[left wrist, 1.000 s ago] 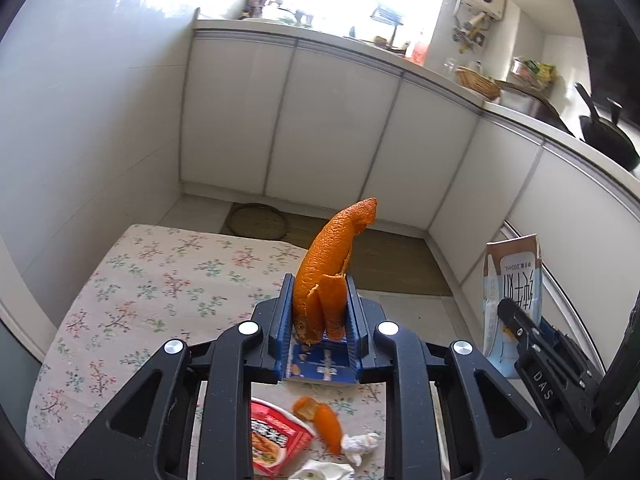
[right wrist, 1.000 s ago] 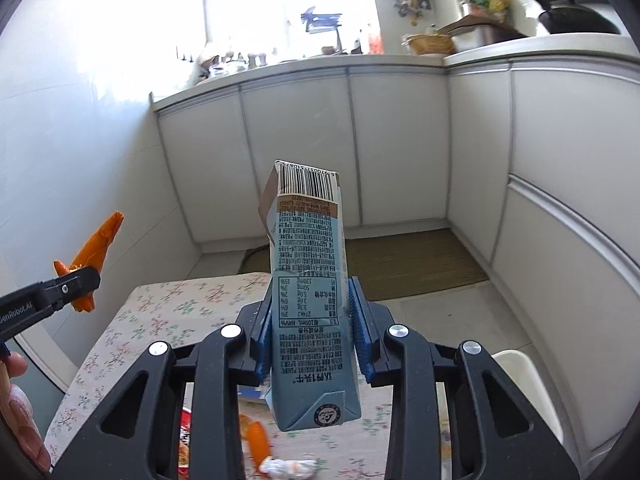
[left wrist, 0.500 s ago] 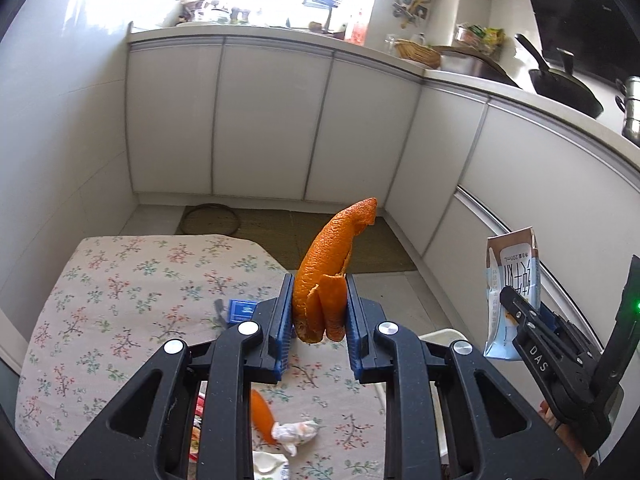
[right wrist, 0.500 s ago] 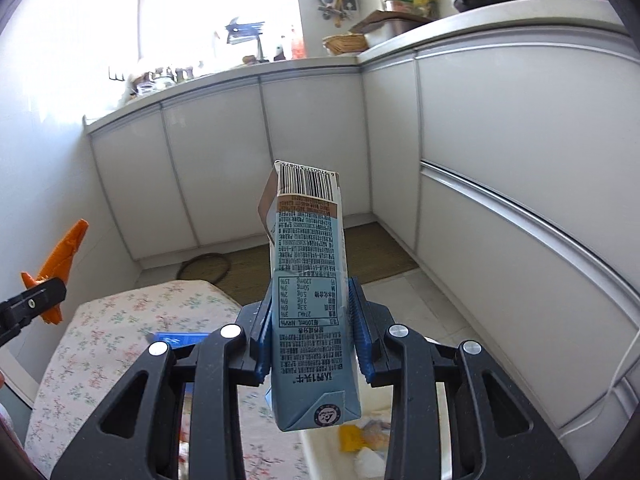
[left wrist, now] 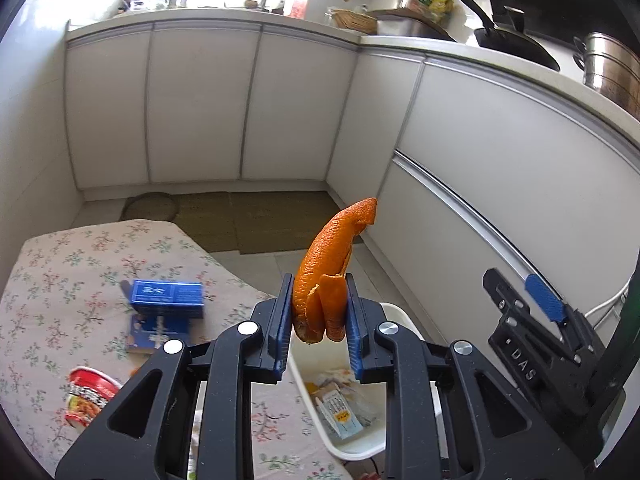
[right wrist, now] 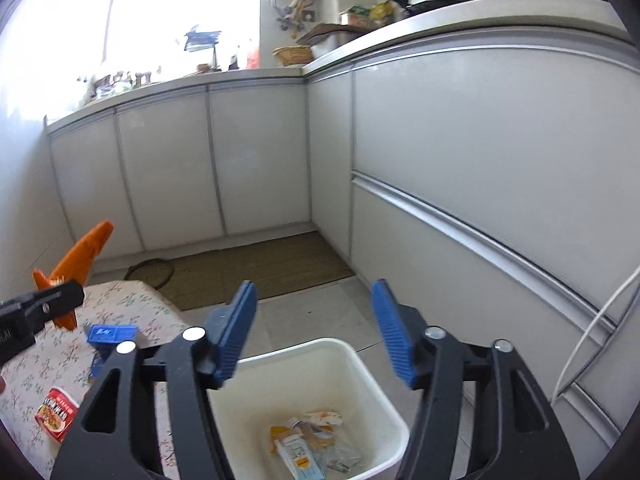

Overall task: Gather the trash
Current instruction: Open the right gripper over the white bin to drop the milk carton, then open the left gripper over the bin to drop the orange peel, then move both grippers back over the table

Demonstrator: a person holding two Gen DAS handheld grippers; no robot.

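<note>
My left gripper is shut on a long orange peel and holds it above the near rim of the white trash bin. The peel and left gripper also show at the left of the right wrist view. My right gripper is open and empty right above the bin. A light blue carton lies in the bin among wrappers. On the floral table lie a blue box and a red snack cup.
White kitchen cabinets run along the back and right, close to the bin. A brown floor mat lies beyond the table. A white cable hangs at the right. Pans and a pot stand on the counter.
My right gripper has opened and the carton it held has dropped into the bin. Both grippers have moved right, over the bin. The left gripper still holds the peel.
</note>
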